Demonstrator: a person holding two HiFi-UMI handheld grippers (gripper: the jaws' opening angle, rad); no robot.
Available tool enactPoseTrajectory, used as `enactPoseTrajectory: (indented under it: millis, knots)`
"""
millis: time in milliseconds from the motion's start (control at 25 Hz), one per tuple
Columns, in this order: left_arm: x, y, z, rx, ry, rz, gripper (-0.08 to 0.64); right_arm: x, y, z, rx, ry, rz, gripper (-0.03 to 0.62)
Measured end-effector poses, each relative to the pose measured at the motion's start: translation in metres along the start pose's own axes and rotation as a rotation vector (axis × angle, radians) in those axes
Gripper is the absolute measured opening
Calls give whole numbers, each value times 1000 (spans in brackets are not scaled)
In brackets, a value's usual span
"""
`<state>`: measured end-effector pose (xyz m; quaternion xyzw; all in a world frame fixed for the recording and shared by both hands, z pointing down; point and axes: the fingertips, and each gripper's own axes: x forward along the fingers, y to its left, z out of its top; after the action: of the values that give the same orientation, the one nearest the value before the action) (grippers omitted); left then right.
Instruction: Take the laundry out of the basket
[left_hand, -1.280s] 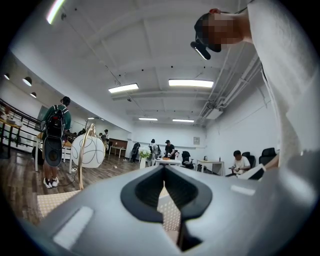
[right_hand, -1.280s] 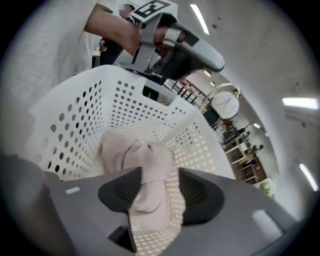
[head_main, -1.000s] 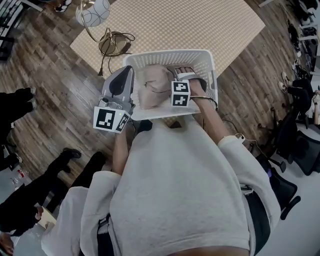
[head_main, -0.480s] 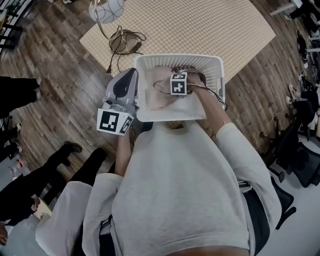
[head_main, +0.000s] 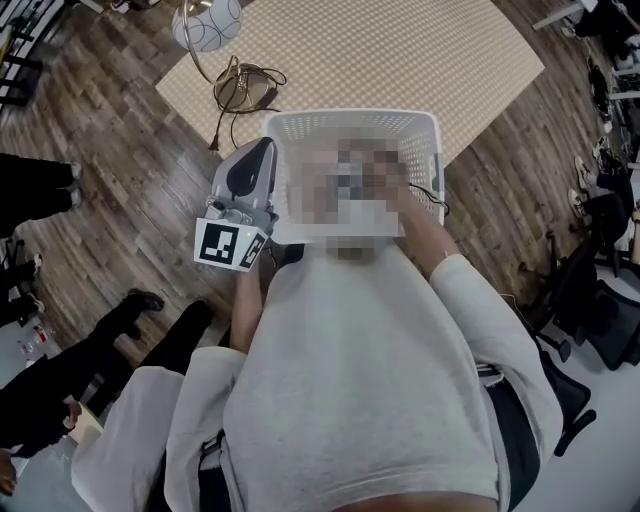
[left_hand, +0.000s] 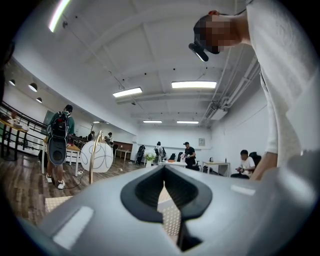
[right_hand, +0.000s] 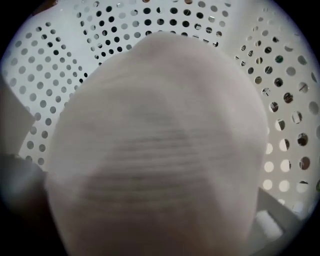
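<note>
Pinkish-beige ribbed cloth is filling nearly the whole right gripper view, lying down inside the white perforated plastic laundry basket. The right gripper is reaching into that basket and its jaws have just been closing with the cloth bunched up between them. The fabric is covering them though, so I can't tell if they're actually pinching it. The left gripper is hanging just outside the basket's left wall, jaws pressed together on nothing. The basket is sitting partly on the beige checked rug.
</note>
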<state>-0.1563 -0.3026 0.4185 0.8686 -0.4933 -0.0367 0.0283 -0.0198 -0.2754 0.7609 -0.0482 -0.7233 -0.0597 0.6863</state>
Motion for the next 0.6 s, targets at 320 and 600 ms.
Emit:
enactPoseTrajectory:
  millis: [320, 600]
  knots:
    - [-6, -9, 8, 5, -23, -7, 6, -11, 3, 1, 66, -53, -162, 247]
    - [-9, -16, 17, 21, -39, -26, 8, -102, -22, 6, 60, -136, -502, 245]
